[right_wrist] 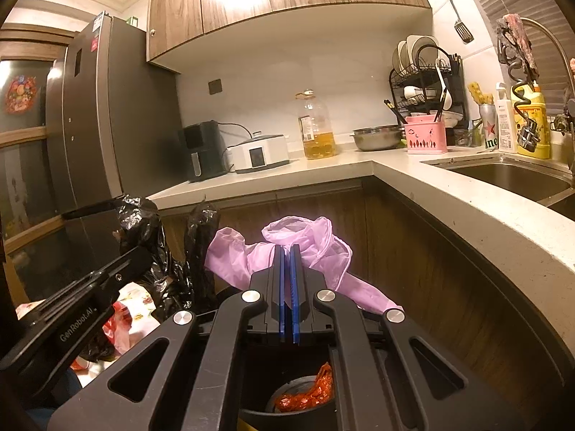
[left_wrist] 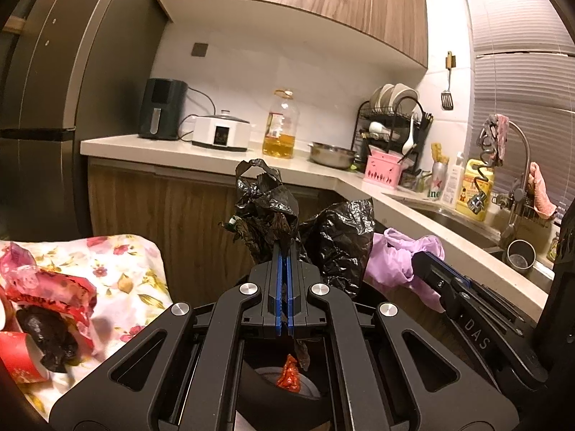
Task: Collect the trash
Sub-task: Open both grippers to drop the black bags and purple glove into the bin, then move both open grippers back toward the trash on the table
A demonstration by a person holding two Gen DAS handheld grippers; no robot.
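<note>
My left gripper (left_wrist: 285, 251) is shut on a crumpled black plastic bag (left_wrist: 266, 215), held up in front of the counter. My right gripper (right_wrist: 286, 251) is shut on a pink plastic bag (right_wrist: 305, 237); it also shows at the right of the left wrist view (left_wrist: 399, 255). The black bag shows at the left of the right wrist view (right_wrist: 154, 251). Below both grippers a dark bin (right_wrist: 258, 409) holds a red crumpled wrapper (right_wrist: 309, 391), also seen in the left wrist view (left_wrist: 289, 377). More trash, red wrappers (left_wrist: 54, 287) and a black lump (left_wrist: 50, 334), lies on a floral cloth (left_wrist: 125, 258).
An L-shaped counter (left_wrist: 201, 158) carries an air fryer (left_wrist: 161, 107), a white cooker (left_wrist: 221, 131), an oil jug (left_wrist: 280, 125), a steel bowl (left_wrist: 332, 152), a pink basket (left_wrist: 382, 172) and a dish rack (left_wrist: 393, 122). A sink (right_wrist: 510, 176) is at right, a fridge (right_wrist: 107, 115) at left.
</note>
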